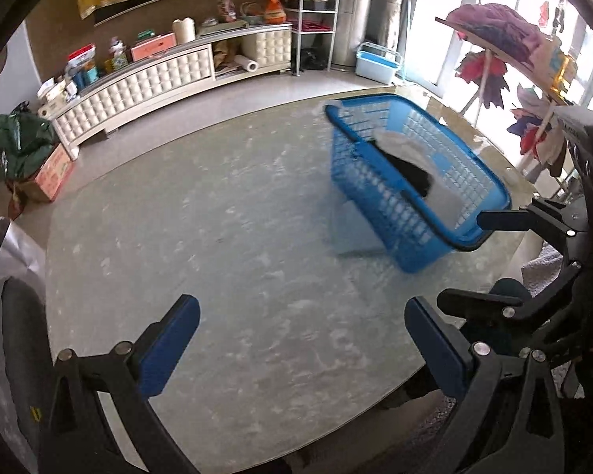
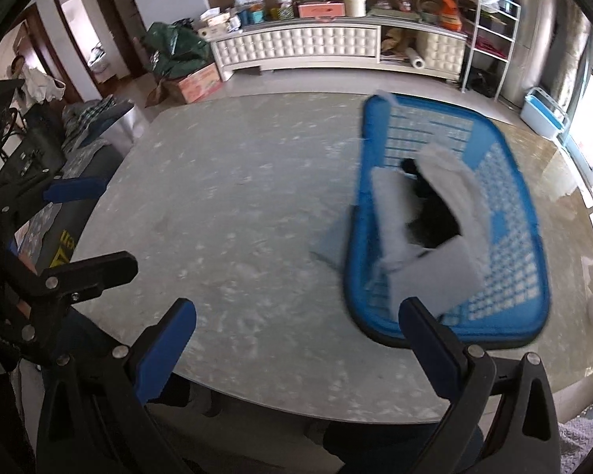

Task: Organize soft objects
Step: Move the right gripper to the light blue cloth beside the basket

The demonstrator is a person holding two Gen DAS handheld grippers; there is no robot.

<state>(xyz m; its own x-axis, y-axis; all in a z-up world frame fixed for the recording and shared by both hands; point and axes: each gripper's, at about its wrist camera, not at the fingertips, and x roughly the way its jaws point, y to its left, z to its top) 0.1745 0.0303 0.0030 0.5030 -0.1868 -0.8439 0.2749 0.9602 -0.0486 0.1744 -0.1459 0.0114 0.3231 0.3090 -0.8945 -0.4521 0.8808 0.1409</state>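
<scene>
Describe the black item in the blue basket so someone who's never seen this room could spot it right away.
Start at the grey marbled table, then find the blue plastic basket standing on it. Inside, the black item lies between pale grey and white cloths; it is the only dark thing in there.

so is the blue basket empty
No, the blue basket holds grey cloths and a black item lying inside it.
</scene>
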